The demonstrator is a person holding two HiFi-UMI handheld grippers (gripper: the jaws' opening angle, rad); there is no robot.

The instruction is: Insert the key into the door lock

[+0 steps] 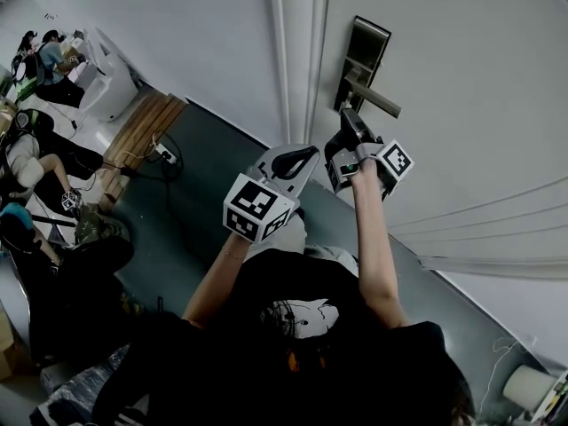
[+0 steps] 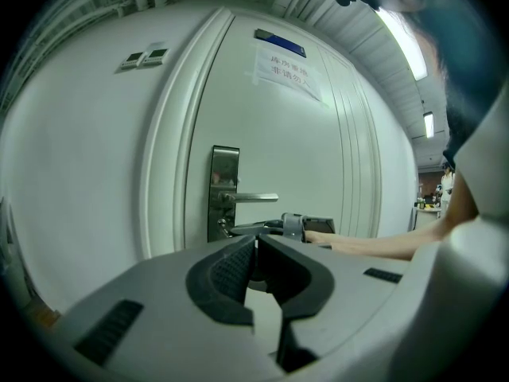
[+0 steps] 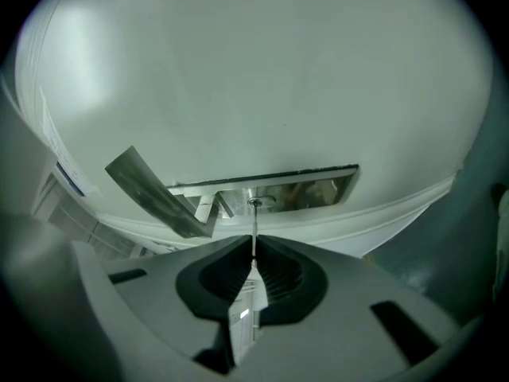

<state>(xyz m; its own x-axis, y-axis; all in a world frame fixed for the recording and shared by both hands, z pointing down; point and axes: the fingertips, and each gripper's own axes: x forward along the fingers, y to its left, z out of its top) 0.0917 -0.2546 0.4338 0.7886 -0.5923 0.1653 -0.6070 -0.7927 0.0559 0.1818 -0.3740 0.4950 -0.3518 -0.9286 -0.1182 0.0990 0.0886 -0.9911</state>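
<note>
A steel lock plate (image 1: 363, 53) with a lever handle (image 1: 377, 102) sits on the white door (image 1: 461, 78). My right gripper (image 1: 349, 131) is held up just below the handle, shut on a thin metal key (image 3: 254, 231). The key's tip touches the round keyhole (image 3: 257, 203) in the lock plate (image 3: 310, 190), with the handle (image 3: 151, 191) off to the left. My left gripper (image 1: 288, 162) hangs lower and to the left, shut with nothing in it. Its fingertips (image 2: 256, 242) meet; beyond them show the lock plate (image 2: 224, 188), the handle (image 2: 253, 198) and the right gripper (image 2: 298, 227).
The door frame (image 1: 293, 51) and a white wall (image 1: 177, 34) stand left of the lock. Wooden boards (image 1: 142, 131), cables and a power strip (image 1: 164, 155) lie on the floor at left, near seated people (image 1: 40, 171). A paper sign (image 2: 286, 72) hangs on the door.
</note>
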